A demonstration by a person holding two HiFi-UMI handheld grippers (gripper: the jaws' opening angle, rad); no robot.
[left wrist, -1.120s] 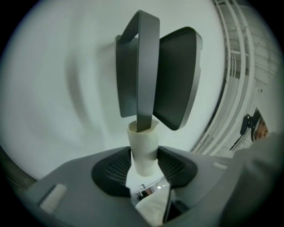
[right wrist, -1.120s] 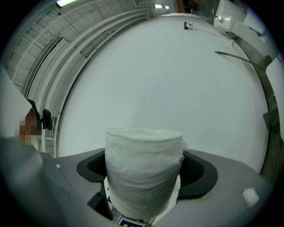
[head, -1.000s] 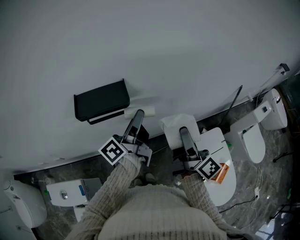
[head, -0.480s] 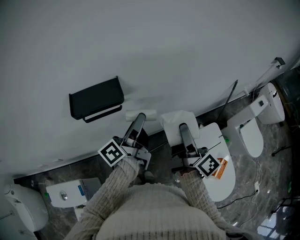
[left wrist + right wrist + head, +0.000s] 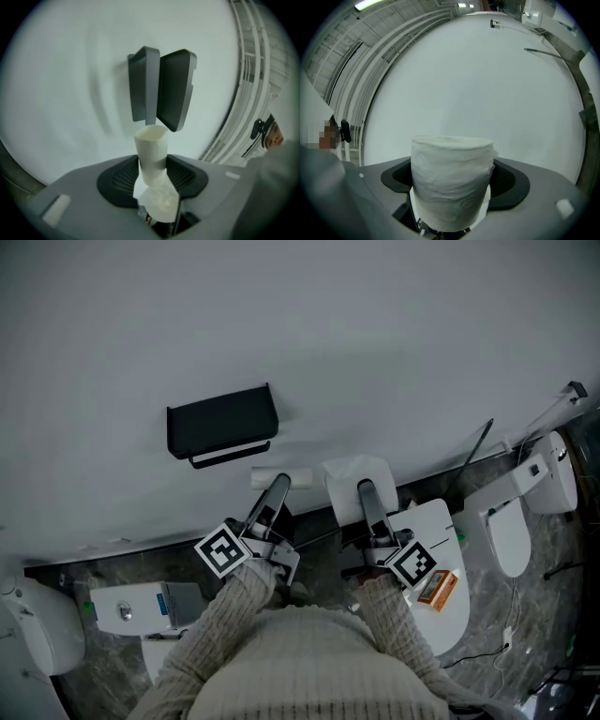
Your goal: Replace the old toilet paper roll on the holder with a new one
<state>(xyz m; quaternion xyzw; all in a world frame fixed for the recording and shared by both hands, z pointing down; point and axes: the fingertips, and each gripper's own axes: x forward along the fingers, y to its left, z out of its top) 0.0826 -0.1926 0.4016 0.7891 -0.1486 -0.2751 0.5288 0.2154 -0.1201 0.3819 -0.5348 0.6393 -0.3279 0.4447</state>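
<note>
My left claw [image 5: 277,489] grips the empty cardboard tube [image 5: 151,149], a paper scrap clinging to it, near and below the black wall holder [image 5: 222,420]. My right claw [image 5: 367,491] clamps 1 full toilet paper roll [image 5: 452,180], lower right of the holder.

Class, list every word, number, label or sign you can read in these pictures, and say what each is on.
No text can be read.
Orange box: print too small.
Blue label on the white unit: too blurred.
Left cube and right cube: square patterns, no words.
</note>
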